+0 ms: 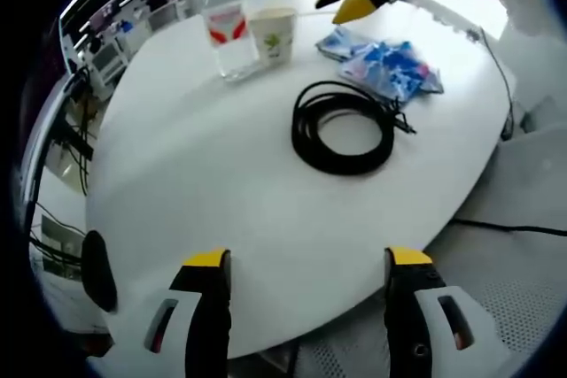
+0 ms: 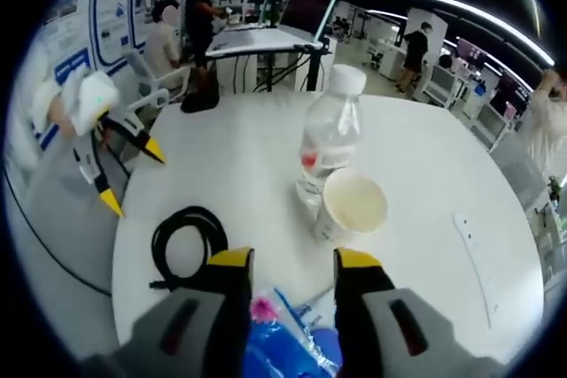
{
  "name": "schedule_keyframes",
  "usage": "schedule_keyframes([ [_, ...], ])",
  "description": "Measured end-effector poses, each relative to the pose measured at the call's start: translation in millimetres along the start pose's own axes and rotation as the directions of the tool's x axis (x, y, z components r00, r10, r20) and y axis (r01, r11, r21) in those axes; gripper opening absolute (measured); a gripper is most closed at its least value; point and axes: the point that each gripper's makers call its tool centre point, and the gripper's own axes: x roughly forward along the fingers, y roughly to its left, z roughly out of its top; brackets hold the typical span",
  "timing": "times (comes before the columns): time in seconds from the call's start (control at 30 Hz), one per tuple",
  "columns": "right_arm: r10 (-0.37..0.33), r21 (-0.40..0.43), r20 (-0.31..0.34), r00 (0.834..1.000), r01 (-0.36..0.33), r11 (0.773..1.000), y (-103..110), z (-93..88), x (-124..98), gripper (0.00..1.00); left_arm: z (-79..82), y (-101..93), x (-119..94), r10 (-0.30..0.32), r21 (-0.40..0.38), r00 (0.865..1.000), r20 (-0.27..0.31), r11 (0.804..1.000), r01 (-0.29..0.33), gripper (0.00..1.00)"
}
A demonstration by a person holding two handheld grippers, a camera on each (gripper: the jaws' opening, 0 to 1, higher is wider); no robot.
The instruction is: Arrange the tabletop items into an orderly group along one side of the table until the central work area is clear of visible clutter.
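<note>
In the left gripper view, reading left to right across the round white table [image 1: 221, 219]:

1. The clear plastic water bottle with a red label [image 1: 229, 37] stands upright near the far edge. Judged light and slippery, and likely to tip if pushed high up. Grip the body low, across the label.
2. The pale paper cup with a green print [image 1: 274, 34] stands just beside the bottle on its right, close to it or touching it. Its open top is seen in the right gripper view. Judged very light and easily crushed, so close on the wall gently or pinch the rim.
3. The coiled black cable [image 1: 344, 127] lies flat near the table's centre, well apart from the cup. Judged limp but springy, so the coil may loosen when lifted. Take several turns together at one side.
4. The blue-and-white crinkled plastic packet [image 1: 383, 67] lies beyond the coil. Judged soft and light, so pinch a raised fold.

Gripper state:
- Left gripper [image 1: 308, 263]: jaws wide apart and empty, hovering over the near table edge.
- Right gripper [image 2: 292, 263]: jaws at a moderate gap, nothing between them, poised directly above the packet, with the bottle and cup just ahead.
</note>
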Motion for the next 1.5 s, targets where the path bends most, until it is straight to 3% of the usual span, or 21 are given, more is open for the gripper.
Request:
schedule_keyframes([
  [0.47, -0.033, 0.087, -0.018, 0.999, 0.035, 0.996, 18.4, -26.1, -21.0, 0.34, 4.5, -1.2, -2.7, -0.011, 0.004, 1.0, 0.029, 1.0, 0.011, 0.66],
  [0.77, -0.086, 0.238, 0.001, 0.996, 0.084, 0.968, 34.7, -51.7, -45.6, 0.34, 10.2, -8.2, -4.3, -0.036, 0.036, 0.998, 0.058, 0.999, 0.034, 0.66],
  [0.97, -0.128, 0.318, 0.007, 0.992, 0.119, 0.941, 46.0, -67.9, -64.7, 0.34, 11.3, -9.6, -3.1, -0.045, 0.044, 0.997, 0.064, 0.998, 0.042, 0.66],
  [1.07, -0.17, 0.403, 0.037, 0.985, 0.141, 0.904, 53.4, -70.9, -77.9, 0.34, 9.4, -12.0, -3.3, -0.048, 0.062, 0.997, 0.055, 0.997, 0.045, 0.66],
  [1.17, -0.188, 0.412, 0.024, 0.982, 0.162, 0.897, 62.9, -80.4, -87.8, 0.34, 10.5, -13.2, -4.5, -0.048, 0.08, 0.997, 0.061, 0.996, 0.043, 0.66],
  [1.37, -0.257, 0.497, 0.02, 0.966, 0.214, 0.841, 76.6, -95.0, -104.0, 0.35, 13.1, -16.6, -5.4, -0.064, 0.097, 0.995, 0.072, 0.994, 0.057, 0.66],
  [1.5, -0.294, 0.509, 0.017, 0.956, 0.245, 0.825, 84.6, -100.3, -118.0, 0.35, 14.5, -16.8, -7.3, -0.064, 0.098, 0.995, 0.082, 0.994, 0.056, 0.67],
])
